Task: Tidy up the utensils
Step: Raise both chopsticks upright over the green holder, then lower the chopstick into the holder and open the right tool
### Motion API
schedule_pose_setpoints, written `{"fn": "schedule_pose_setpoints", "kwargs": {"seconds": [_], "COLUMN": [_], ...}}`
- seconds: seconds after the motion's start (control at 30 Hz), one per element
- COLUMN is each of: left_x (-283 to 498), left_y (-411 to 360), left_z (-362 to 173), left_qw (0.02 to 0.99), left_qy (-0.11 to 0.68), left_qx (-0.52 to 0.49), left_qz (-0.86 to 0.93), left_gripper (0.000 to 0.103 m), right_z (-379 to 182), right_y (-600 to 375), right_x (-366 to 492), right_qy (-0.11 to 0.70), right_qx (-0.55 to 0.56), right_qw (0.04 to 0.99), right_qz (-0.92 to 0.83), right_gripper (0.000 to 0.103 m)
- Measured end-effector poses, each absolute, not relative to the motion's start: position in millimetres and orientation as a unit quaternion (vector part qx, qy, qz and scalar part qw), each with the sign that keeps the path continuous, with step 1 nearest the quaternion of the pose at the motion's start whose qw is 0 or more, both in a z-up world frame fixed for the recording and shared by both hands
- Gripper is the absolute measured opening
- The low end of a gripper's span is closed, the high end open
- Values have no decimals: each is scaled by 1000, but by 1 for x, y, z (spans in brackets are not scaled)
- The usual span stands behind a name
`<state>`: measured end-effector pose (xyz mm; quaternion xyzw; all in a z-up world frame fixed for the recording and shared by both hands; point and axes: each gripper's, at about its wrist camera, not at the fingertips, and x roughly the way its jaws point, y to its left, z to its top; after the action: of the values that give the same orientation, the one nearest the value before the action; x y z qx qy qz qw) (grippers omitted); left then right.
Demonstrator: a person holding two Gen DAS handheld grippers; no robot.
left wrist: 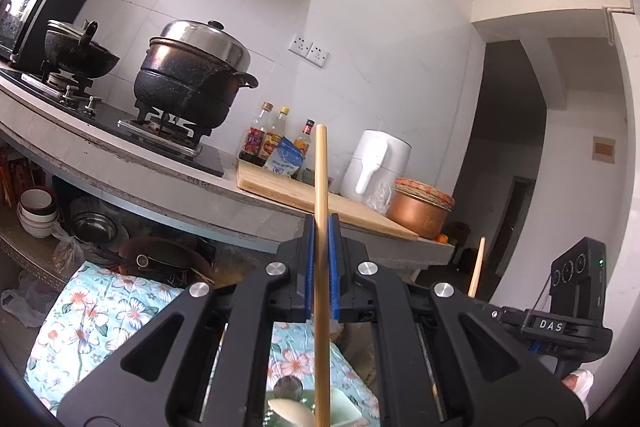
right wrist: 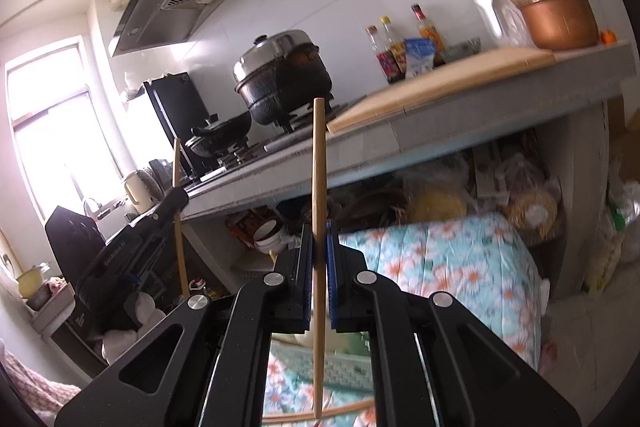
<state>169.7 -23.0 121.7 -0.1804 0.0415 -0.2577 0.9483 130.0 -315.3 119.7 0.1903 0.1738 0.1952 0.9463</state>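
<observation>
Left gripper (left wrist: 322, 243): pressed together on a chopstick (left wrist: 321, 211), held upright across the pads, probably so it cannot swing.
Right gripper (right wrist: 319, 251): pinched on a second chopstick (right wrist: 319, 187), likewise upright.
Position: both chopsticks are carried above the flowered cloth (right wrist: 448, 259), clear of the counter (right wrist: 440, 131).
Another chopstick (right wrist: 320, 415): seen lying below.
Destination: not identifiable.

Below me a floral cloth (right wrist: 460, 259) covers the tabletop. A white spoon (left wrist: 290, 413) lies on it, and in the right view a chopstick (right wrist: 320, 415) too.
</observation>
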Motion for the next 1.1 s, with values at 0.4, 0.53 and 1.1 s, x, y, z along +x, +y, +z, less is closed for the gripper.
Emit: {"fn": "schedule_pose_setpoints", "kwargs": {"seconds": [0.4, 0.53, 1.1], "left_x": [193, 198, 198], "left_y": [-36, -40, -51], "left_z": [114, 102, 56], "left_qw": [953, 957, 969], "left_qy": [-4, -3, -12], "left_qx": [-202, -196, -189], "left_qz": [-226, -215, -158], "left_gripper": [6, 6, 6], "right_z": [100, 71, 56], "right_y": [-289, -276, -323], "right_x": [187, 192, 151], "right_qy": [142, 161, 170], "right_qx": [92, 61, 140], "right_qw": [970, 968, 956], "right_qz": [173, 184, 195], "right_gripper": [7, 7, 17]}}
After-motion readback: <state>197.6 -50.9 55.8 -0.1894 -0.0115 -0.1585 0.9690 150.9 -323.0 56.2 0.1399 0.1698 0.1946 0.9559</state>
